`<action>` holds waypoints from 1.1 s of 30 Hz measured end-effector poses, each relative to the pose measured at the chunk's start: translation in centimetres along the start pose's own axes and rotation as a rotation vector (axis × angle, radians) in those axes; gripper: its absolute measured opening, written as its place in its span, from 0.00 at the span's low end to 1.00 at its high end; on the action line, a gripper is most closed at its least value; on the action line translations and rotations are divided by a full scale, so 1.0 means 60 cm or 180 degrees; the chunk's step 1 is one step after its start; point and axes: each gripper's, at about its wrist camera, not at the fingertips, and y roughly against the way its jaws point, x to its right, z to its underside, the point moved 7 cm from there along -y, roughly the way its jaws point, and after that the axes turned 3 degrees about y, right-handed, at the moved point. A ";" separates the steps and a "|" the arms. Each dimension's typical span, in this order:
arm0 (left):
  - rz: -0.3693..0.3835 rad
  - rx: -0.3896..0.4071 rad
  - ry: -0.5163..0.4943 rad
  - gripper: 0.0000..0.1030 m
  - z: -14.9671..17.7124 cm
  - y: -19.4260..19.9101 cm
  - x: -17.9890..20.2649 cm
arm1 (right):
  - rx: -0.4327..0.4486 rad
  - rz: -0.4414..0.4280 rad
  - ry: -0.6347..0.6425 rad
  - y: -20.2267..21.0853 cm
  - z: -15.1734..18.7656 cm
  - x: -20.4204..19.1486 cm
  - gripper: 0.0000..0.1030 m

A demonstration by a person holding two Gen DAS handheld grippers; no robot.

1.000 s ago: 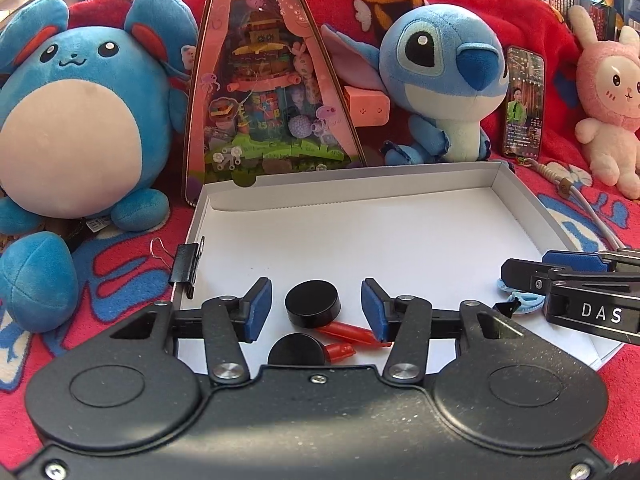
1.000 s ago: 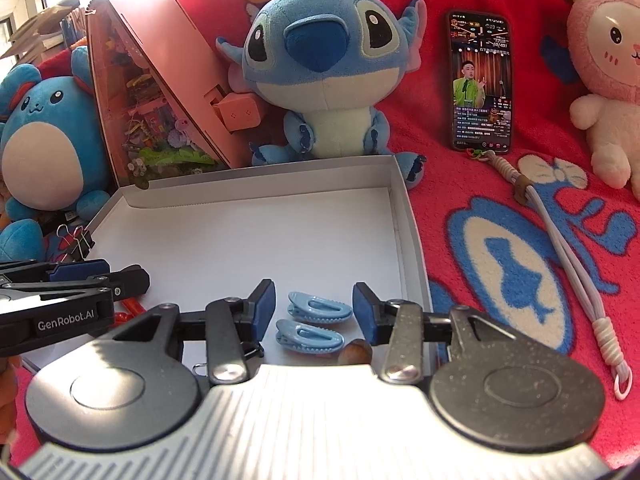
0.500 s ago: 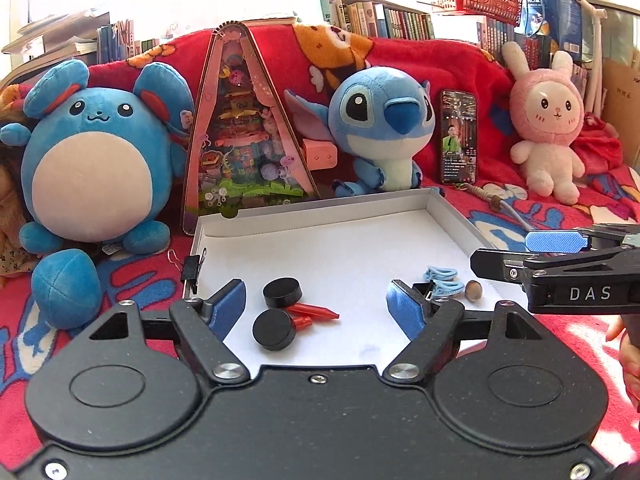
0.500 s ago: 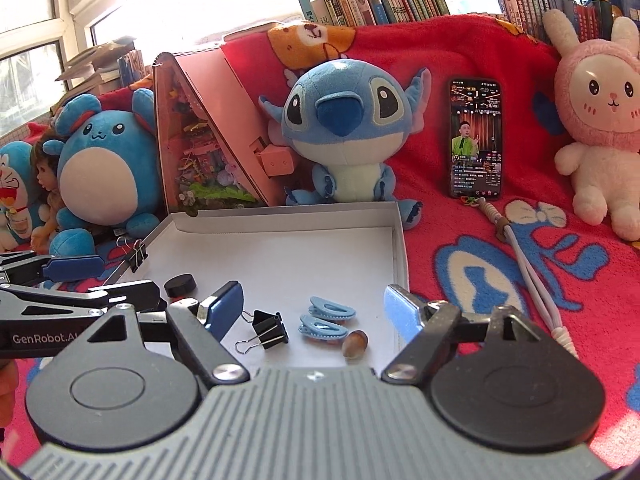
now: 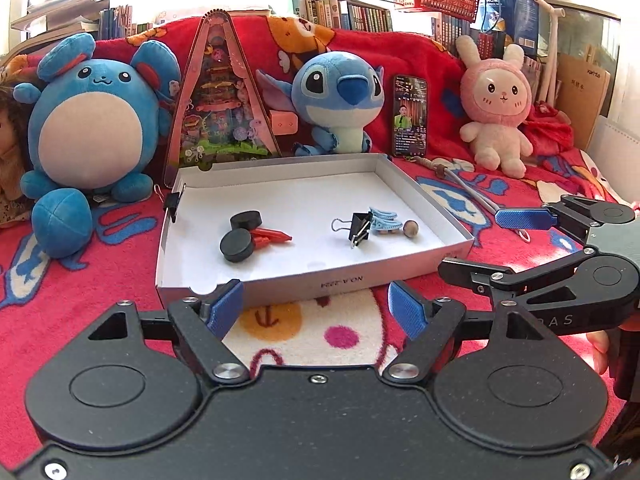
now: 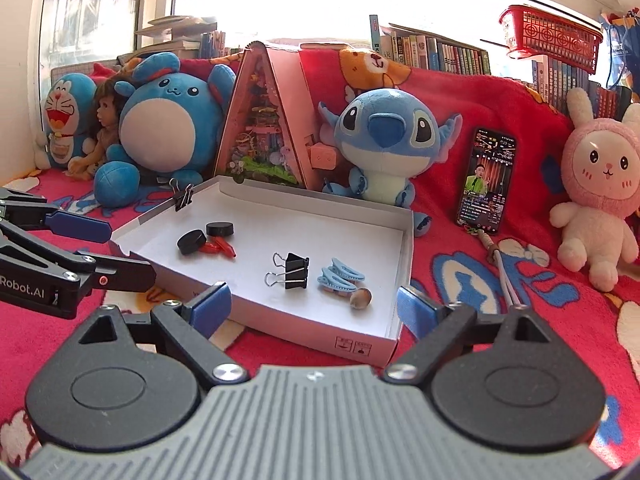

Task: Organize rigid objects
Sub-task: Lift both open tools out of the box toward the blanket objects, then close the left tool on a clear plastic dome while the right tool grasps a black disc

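A shallow white box (image 5: pixel 320 280) (image 6: pixel 360 344) lies on the red blanket. Inside it lie two black discs (image 5: pixel 240 232) (image 6: pixel 200 236), red clips (image 5: pixel 272 236) (image 6: pixel 218 246), a black binder clip (image 5: pixel 358 226) (image 6: pixel 294 272), light blue hair clips (image 5: pixel 384 220) (image 6: pixel 338 278) and a small brown bead (image 5: pixel 411 228) (image 6: pixel 360 298). Another binder clip (image 5: pixel 173 204) (image 6: pixel 182 196) is clipped on the box's left rim. My left gripper (image 5: pixel 316 310) is open and empty, just in front of the box. My right gripper (image 6: pixel 314 306) is open and empty at the box's near right corner.
Behind the box stand a round blue plush (image 5: pixel 92 132), a pink triangular toy box (image 5: pixel 220 96), a Stitch plush (image 5: pixel 340 100), a phone (image 5: pixel 410 116) with a cord (image 5: pixel 468 192) and a pink bunny plush (image 5: pixel 496 108). Bookshelves lie beyond.
Both grippers have pulled back and up out of the box and opened wider. The objects stay lying in the box.
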 end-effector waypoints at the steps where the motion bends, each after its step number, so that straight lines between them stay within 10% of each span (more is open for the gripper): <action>1: 0.0011 -0.0023 0.0003 0.76 0.009 0.004 0.002 | -0.0022 -0.0002 0.0056 0.002 0.009 -0.005 0.92; 14: 0.0207 -0.0220 -0.0084 0.74 0.099 0.048 0.037 | -0.0263 -0.0228 0.0280 0.020 0.085 -0.027 0.79; 33: 0.0188 -0.0315 -0.0163 0.26 0.130 0.023 0.053 | -0.0347 -0.0421 0.0464 -0.007 0.088 -0.090 0.57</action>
